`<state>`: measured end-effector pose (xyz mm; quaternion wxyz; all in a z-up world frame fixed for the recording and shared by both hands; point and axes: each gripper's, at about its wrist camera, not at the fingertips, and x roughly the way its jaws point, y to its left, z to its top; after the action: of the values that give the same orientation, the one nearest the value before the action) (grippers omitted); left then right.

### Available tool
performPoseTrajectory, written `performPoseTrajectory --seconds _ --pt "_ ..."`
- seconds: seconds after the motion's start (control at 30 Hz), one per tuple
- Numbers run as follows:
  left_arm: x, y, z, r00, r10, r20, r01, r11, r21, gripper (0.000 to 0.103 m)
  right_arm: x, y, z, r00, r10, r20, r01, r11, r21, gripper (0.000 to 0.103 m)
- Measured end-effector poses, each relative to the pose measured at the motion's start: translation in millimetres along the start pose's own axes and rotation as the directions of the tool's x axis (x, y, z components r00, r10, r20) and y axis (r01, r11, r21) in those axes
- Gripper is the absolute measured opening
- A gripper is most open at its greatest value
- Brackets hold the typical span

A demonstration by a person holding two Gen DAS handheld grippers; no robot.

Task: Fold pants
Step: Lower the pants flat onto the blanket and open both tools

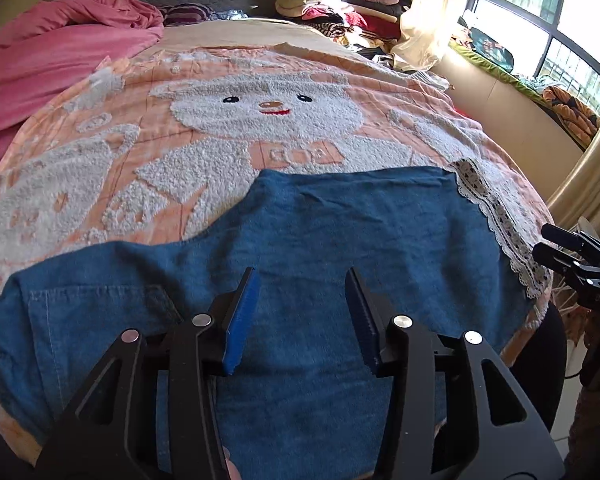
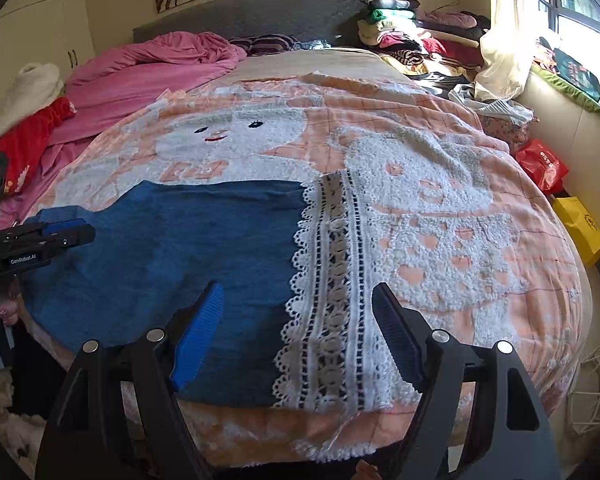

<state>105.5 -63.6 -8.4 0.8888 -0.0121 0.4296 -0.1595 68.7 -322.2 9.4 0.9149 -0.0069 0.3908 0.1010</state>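
Blue denim pants with a white lace hem lie flat on the near edge of the bed. My left gripper is open and empty, hovering just above the middle of the pants. My right gripper is open and empty above the lace hem at the right end of the pants. The right gripper also shows at the right edge of the left wrist view. The left gripper shows at the left edge of the right wrist view.
The pants rest on a peach blanket with a white bear pattern. A pink duvet is bunched at the far left. Piled clothes sit by the headboard. Red and yellow bags lie right of the bed.
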Motion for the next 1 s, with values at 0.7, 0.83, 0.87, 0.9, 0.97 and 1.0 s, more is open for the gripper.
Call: performPoseTrajectory --seconds 0.7,0.83,0.87,0.9,0.97,1.0 --pt "19 10 -41 0.995 0.054 -0.087 -0.055 0.998 -0.008 0.046 28 4 -35 0.994 -0.015 -0.110 0.018 0.999 0.031 0.074" --pt "16 10 -39 0.995 0.049 -0.092 -0.051 0.999 -0.015 0.047 23 1 -33 0.995 0.008 -0.103 -0.003 0.999 0.054 0.074" --pt "14 10 -39 0.995 0.047 -0.091 -0.048 0.999 -0.015 0.049 19 1 -33 0.995 0.011 -0.098 -0.005 0.998 0.062 0.075" --pt "11 9 -40 0.995 0.045 -0.087 -0.046 0.999 -0.013 0.051 14 1 -32 0.996 0.012 -0.086 -0.006 0.998 0.070 0.075" --pt "6 6 -40 0.996 0.044 -0.084 -0.044 0.999 0.000 0.059 2 1 -31 0.998 0.012 -0.061 -0.007 0.996 0.088 0.075" --pt "4 4 -40 0.996 0.042 -0.082 -0.041 0.999 0.007 0.059 -4 1 -31 0.999 0.009 -0.053 -0.004 0.995 0.096 0.075"
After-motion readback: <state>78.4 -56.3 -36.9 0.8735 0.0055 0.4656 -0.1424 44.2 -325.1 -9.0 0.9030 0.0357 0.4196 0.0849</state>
